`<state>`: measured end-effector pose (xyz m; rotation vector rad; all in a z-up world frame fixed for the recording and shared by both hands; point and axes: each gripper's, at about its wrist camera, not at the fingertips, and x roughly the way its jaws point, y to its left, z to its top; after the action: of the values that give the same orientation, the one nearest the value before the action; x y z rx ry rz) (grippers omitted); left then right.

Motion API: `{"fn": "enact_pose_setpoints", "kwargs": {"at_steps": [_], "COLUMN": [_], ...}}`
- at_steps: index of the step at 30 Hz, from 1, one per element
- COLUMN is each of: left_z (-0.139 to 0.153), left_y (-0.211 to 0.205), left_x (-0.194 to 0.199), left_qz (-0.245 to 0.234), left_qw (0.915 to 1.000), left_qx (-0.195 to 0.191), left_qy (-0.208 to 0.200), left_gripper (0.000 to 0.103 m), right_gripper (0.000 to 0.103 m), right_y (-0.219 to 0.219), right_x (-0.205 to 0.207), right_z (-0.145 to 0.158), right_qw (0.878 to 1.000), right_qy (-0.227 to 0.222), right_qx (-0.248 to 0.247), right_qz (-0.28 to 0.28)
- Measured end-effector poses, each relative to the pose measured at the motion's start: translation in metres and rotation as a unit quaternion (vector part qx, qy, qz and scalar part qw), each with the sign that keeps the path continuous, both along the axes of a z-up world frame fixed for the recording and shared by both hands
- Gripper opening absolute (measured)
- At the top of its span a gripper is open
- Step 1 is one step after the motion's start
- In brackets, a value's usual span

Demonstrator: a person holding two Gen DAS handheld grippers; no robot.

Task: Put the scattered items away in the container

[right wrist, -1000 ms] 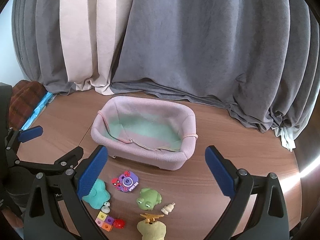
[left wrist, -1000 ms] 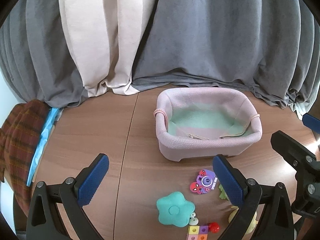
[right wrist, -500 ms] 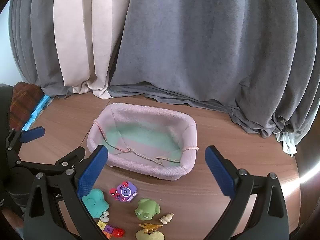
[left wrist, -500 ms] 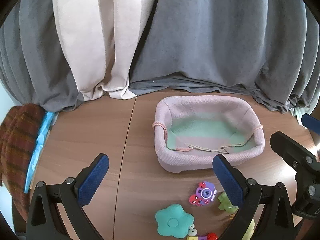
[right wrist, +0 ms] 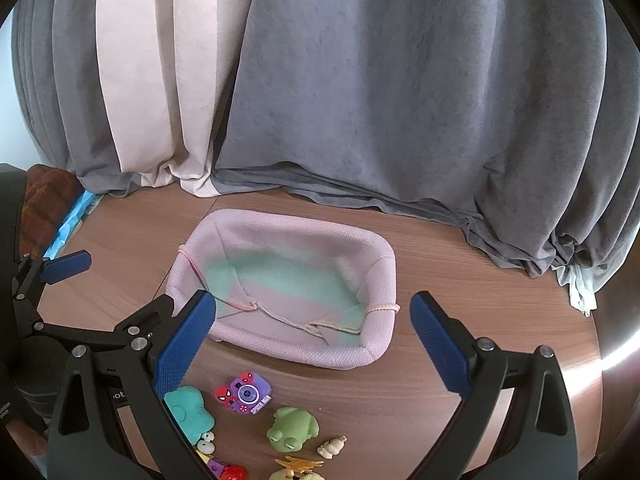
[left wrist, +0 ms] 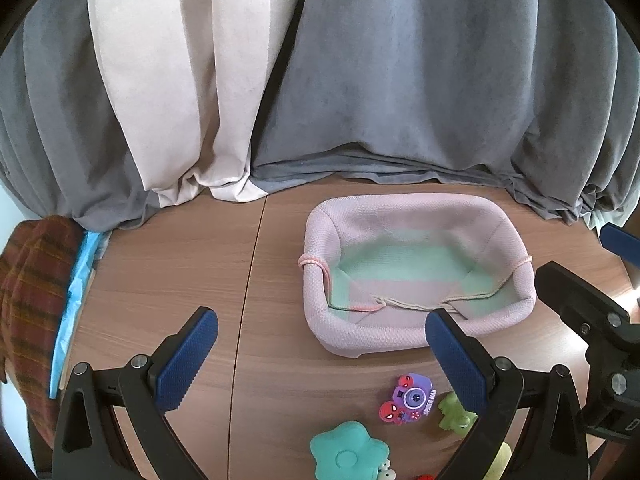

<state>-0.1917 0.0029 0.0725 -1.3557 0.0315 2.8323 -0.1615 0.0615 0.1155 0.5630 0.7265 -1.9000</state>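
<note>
A pink knitted basket (left wrist: 516,240) with a green bottom stands empty on the wooden table; it also shows in the right wrist view (right wrist: 384,260). Small toys lie in front of it: a teal flower (right wrist: 188,412), a purple camera charm (right wrist: 245,393), a green frog (right wrist: 292,428), a small cream figure (right wrist: 332,446) and more at the frame's bottom edge. The flower (left wrist: 348,456), charm (left wrist: 410,398) and frog (left wrist: 452,412) show in the left wrist view too. My left gripper (left wrist: 322,360) and right gripper (right wrist: 312,348) are both open and empty, held above the table before the basket.
Grey and cream curtains (left wrist: 360,80) hang right behind the table. A red plaid cloth (left wrist: 28,300) and a blue sheet (left wrist: 76,288) lie at the left edge. The table's right edge (right wrist: 600,340) curves close to the basket.
Both grippers have pulled back and tilted up, so the basket and toys sit lower in both views. Both stay open; nothing on the table has moved.
</note>
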Motion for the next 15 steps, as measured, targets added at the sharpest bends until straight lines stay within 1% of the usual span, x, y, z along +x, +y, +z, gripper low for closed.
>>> {"fn": "enact_pose_setpoints", "kwargs": {"at_steps": [2,15], "left_z": [-0.001,-0.011], "left_y": [0.001,0.005], "left_x": [-0.002,-0.016], "left_qz": [0.0,-0.003], "left_qw": [1.0,0.9999], "left_qx": [-0.001,0.0], "left_qy": [-0.001,-0.011], "left_gripper": [0.102,0.102], "right_gripper": [0.097,0.097], "right_y": [-0.002,-0.012], "right_x": [-0.002,-0.012], "right_z": [-0.002,-0.01], "right_qw": [1.0,1.0], "right_qy": [-0.001,-0.004], "right_qx": [0.003,0.012], "right_qz": [0.015,0.013]}}
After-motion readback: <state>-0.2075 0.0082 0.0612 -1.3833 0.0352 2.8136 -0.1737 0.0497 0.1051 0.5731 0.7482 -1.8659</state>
